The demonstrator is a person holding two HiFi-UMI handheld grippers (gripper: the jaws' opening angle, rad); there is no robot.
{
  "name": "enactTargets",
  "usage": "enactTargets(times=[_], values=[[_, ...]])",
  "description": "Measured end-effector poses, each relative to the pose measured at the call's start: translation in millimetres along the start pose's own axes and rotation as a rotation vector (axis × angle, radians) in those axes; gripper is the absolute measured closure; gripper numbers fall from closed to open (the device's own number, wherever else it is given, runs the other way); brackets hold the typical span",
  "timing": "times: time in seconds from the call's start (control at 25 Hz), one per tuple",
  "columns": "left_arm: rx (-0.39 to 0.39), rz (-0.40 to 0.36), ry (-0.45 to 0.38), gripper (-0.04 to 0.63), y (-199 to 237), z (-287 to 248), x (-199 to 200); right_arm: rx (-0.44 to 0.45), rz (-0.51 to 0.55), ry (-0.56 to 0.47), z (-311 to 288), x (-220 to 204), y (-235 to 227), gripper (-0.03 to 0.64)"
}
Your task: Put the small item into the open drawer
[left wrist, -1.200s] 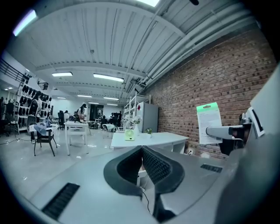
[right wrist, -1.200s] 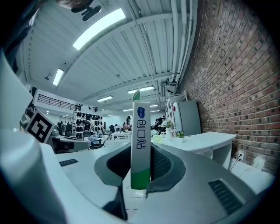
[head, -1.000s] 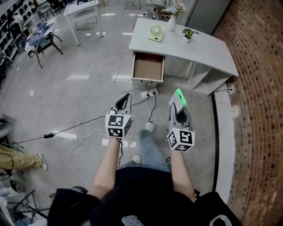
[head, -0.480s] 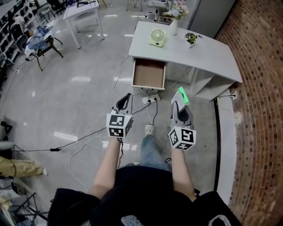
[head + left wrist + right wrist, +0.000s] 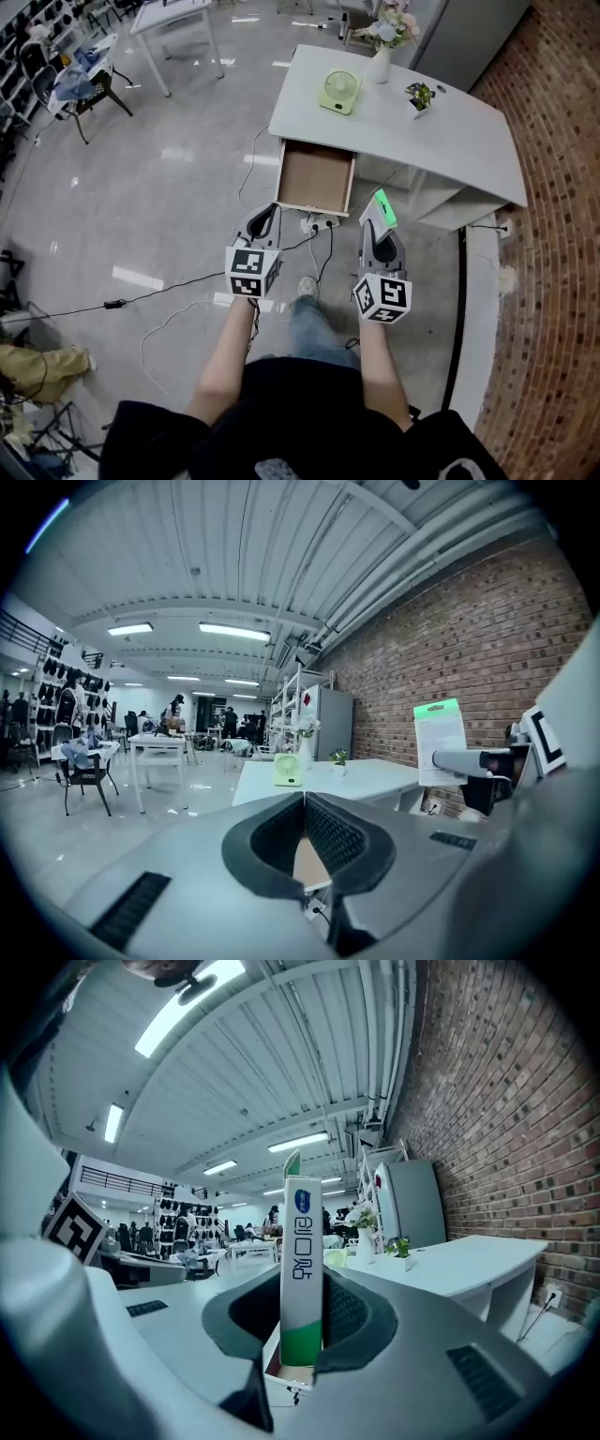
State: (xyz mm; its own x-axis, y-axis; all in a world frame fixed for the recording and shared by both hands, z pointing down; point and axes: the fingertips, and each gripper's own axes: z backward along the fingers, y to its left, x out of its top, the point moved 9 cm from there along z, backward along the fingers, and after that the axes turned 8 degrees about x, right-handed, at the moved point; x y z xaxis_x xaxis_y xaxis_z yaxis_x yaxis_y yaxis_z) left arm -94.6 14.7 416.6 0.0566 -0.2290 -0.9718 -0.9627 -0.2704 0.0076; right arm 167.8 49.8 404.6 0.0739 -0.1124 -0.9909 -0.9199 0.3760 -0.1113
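Note:
A slim white and green box (image 5: 383, 208) stands upright between the jaws of my right gripper (image 5: 379, 222), which is shut on it; the box (image 5: 302, 1260) fills the middle of the right gripper view. My left gripper (image 5: 265, 216) is shut with nothing in it, its pads (image 5: 328, 834) meeting at the tips. Ahead of both, the open drawer (image 5: 317, 177) sticks out from the white desk (image 5: 459, 141) with a bare brown bottom. Both grippers hang over the floor just short of the drawer's front.
On the desk stand a small green fan (image 5: 339, 92), a vase of flowers (image 5: 382, 56) and a small potted plant (image 5: 418, 97). A power strip (image 5: 319, 223) and cables (image 5: 169, 295) lie on the floor below the drawer. A brick wall (image 5: 553, 234) runs along the right.
Both grippers have moved forward toward the desk, so the open drawer now lies much closer to their tips. The box has stayed gripped in the right one.

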Motion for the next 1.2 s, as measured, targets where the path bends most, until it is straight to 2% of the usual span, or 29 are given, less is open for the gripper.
enactTargets(times=[0.4, 0.72, 1.04, 1.2], values=[[0.039, 0.004, 0.050, 0.572, 11, -128, 29, 0.083, -0.019, 0.046, -129, 15, -67, 0.537], [0.066, 0.031, 0.066, 0.572, 29, -170, 32, 0.119, -0.025, 0.084, -185, 11, -79, 0.537], [0.024, 0.048, 0.091, 0.572, 42, -202, 30, 0.099, -0.022, 0.127, -213, 4, -78, 0.537], [0.003, 0.038, 0.113, 0.572, 44, -224, 20, 0.097, -0.036, 0.161, -230, -13, -82, 0.537]])
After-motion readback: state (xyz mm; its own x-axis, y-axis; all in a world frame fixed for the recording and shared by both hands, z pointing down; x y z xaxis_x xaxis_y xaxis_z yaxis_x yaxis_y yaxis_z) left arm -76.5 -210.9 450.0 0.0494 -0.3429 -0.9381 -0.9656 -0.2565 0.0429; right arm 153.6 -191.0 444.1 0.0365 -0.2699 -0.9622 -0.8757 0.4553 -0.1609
